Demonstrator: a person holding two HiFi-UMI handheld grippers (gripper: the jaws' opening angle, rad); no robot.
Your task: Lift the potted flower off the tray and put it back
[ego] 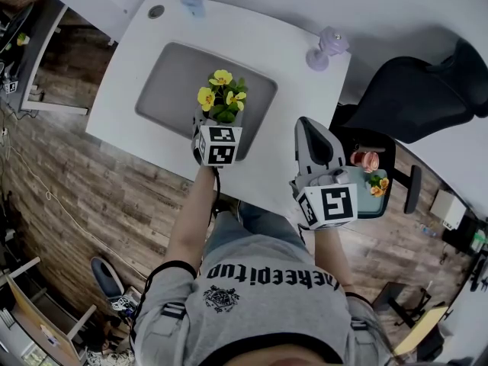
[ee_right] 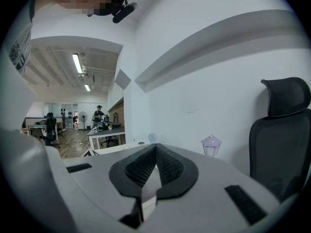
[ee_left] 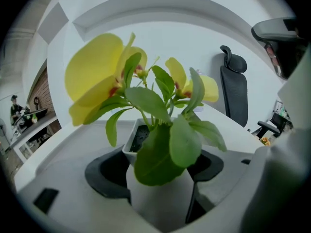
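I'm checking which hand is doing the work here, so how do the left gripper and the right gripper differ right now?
The left gripper has its jaws clamped on the potted flower, gripping its white pot; the right gripper has its jaws together with nothing between them. The left gripper is over the grey tray, while the right gripper is held by the right edge of the table, away from the tray. Both have grey bodies and dark pads.

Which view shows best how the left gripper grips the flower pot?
The left gripper view: the white pot sits between the left gripper's dark pads, both against its sides. The head view shows the yellow flowers, the gripper hiding most of the pot; the right gripper view misses it.
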